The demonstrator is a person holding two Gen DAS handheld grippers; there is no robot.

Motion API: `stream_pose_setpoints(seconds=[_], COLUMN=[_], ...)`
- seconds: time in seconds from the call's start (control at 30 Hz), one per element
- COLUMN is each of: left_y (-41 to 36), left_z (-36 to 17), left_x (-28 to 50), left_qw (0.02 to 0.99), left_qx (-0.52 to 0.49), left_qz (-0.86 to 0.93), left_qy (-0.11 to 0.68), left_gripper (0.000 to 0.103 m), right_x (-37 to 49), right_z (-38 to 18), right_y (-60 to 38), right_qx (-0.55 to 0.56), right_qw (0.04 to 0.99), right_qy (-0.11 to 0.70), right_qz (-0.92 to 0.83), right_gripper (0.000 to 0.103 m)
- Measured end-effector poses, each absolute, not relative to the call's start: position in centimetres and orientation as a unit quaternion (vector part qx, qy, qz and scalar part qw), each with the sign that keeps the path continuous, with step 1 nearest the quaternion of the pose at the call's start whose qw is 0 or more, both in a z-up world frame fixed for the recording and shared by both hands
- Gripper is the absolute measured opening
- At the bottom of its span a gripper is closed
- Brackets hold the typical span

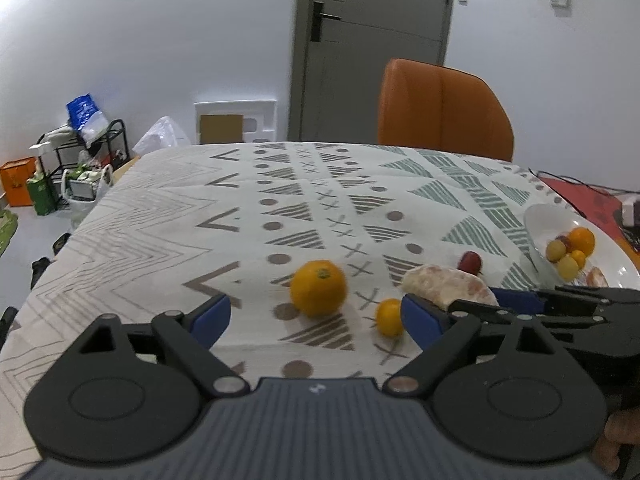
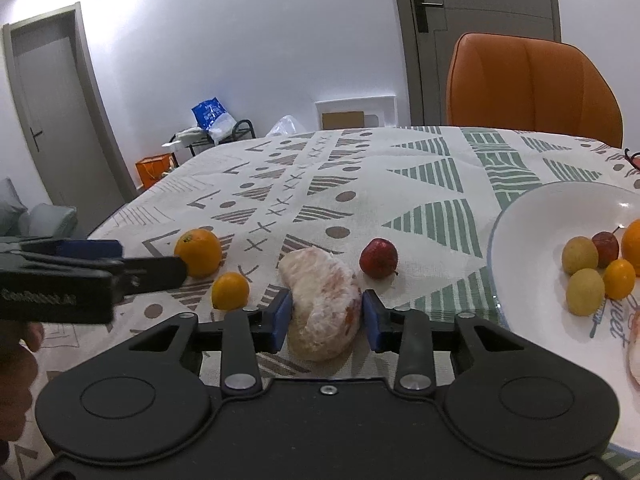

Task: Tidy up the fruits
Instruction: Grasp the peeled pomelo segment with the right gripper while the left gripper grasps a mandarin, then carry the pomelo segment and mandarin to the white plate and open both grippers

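A peeled pomelo segment point(image 2: 324, 300) lies on the patterned tablecloth point(image 2: 420, 184). My right gripper point(image 2: 326, 318) is shut on it, a blue pad against each side. To its left are a small orange fruit point(image 2: 230, 290) and a bigger orange point(image 2: 199, 253); a red fruit point(image 2: 378, 258) sits behind it on the right. My left gripper point(image 1: 316, 320) is open and holds nothing, and the orange point(image 1: 318, 288) sits just beyond its fingertips. On the right, the white plate point(image 2: 520, 216) holds several small yellow, orange and red fruits.
An orange chair point(image 2: 532, 84) stands at the far edge of the table. Behind it is a grey door point(image 1: 372, 40). A shelf with bags point(image 1: 80, 148) stands on the floor to the left. A red mat with cables point(image 1: 592, 200) lies beyond the plate.
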State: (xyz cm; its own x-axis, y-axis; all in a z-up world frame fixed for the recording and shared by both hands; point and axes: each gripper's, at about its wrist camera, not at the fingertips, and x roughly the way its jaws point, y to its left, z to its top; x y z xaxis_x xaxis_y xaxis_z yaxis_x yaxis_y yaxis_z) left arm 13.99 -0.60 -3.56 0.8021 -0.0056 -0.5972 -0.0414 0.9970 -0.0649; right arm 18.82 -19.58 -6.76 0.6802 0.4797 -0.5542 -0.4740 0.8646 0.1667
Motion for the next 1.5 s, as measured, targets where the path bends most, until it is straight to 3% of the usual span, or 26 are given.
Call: stream_pose_setpoints(seconds=[0.13,0.2,0.5,0.73,0.9,1.03,1.2,1.23,1.3,1.5], left_y=[-1.8,-2.2,-3.8,-4.2,-3.8,-3.0,-2.5,-2.4,-2.2,-2.0], left_z=[-3.7,-3.9,-5.0,-5.8,-5.6,-5.5,-5.6,-5.5,-5.3,-4.1], left_x=[14.5,14.8,15.7,16.3,16.2,15.8,15.6,15.5,15.3,14.4], left_qw=[0.947,0.945,0.937,0.935,0.935,0.936,0.934,0.935,0.936,0.940], left_qx=[-0.031,-0.034,-0.034,-0.052,-0.057,-0.064,-0.066,-0.066,-0.067,-0.069], left_qz=[0.004,-0.001,-0.011,-0.018,-0.018,-0.015,-0.010,-0.007,-0.003,0.006], left_qy=[0.320,0.326,0.347,0.351,0.351,0.346,0.350,0.349,0.346,0.334], left_gripper=[0.082,0.076,0.059,0.021,0.021,0.021,0.021,0.021,0.021,0.021], right_x=[18.7,18.7,19.2,19.2,18.9,18.9,19.0,19.0,18.9,18.3], right_z=[-6.4,-6.2,-6.2,-6.6,-6.7,-6.9,-7.1,-7.1,-7.1,-6.4], right_y=[-20.3,-20.6,-21.4,-21.1,-20.2,-19.3,-18.7,-18.6,-18.6,-18.7], right_qx=[0.012,0.015,0.033,0.034,0.017,-0.003,-0.020,-0.022,-0.028,-0.030], right_qw=[0.919,0.919,0.916,0.913,0.913,0.914,0.916,0.917,0.919,0.919], right_qy=[0.297,0.295,0.306,0.313,0.307,0.305,0.302,0.302,0.300,0.292], right_qz=[0.261,0.261,0.257,0.259,0.269,0.268,0.263,0.261,0.253,0.262], right_gripper=[0.034,0.020,0.021,0.031,0.050,0.055,0.055,0.053,0.037,0.035])
